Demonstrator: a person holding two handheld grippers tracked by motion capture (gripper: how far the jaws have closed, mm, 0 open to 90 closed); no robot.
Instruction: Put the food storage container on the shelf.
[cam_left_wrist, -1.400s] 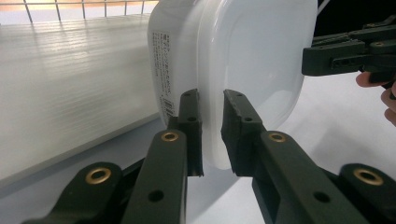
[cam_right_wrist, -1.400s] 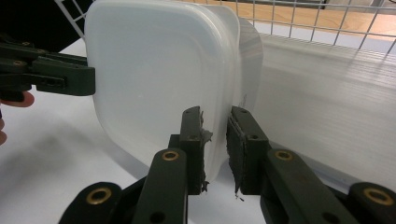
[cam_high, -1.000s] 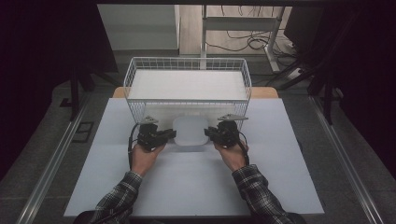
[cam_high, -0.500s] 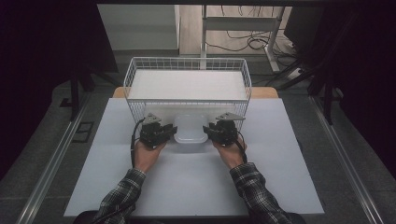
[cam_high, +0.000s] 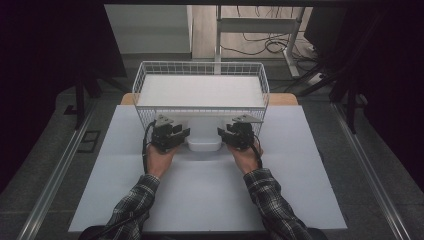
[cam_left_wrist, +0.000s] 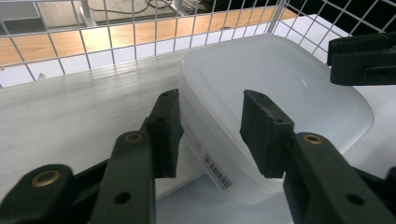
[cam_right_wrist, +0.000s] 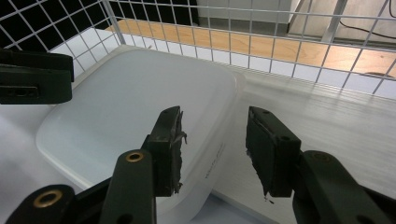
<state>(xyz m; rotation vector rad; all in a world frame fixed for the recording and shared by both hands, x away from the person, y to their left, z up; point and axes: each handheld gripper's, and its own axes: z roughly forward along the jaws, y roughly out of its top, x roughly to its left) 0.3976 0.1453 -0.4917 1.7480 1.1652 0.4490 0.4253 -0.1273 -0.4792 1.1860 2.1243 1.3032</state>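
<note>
— What does the container look like?
— A translucent white plastic container (cam_high: 204, 136), rectangular with rounded corners, turned upside down so its flat bottom (cam_left_wrist: 280, 88) faces up (a barcode label (cam_left_wrist: 215, 169) runs along one side wall).
— Where does it lie?
— On the white table (cam_high: 210, 190), its far end under the wire basket (cam_high: 200, 107), its near end sticking out in front.

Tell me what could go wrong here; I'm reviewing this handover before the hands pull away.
The plastic container leans on the wire basket's front edge, half on the table. Both sets of jaws have just been opening, the rim between them without a grip, so it may slide back. The left gripper or right gripper could snag that rim while withdrawing.
</note>
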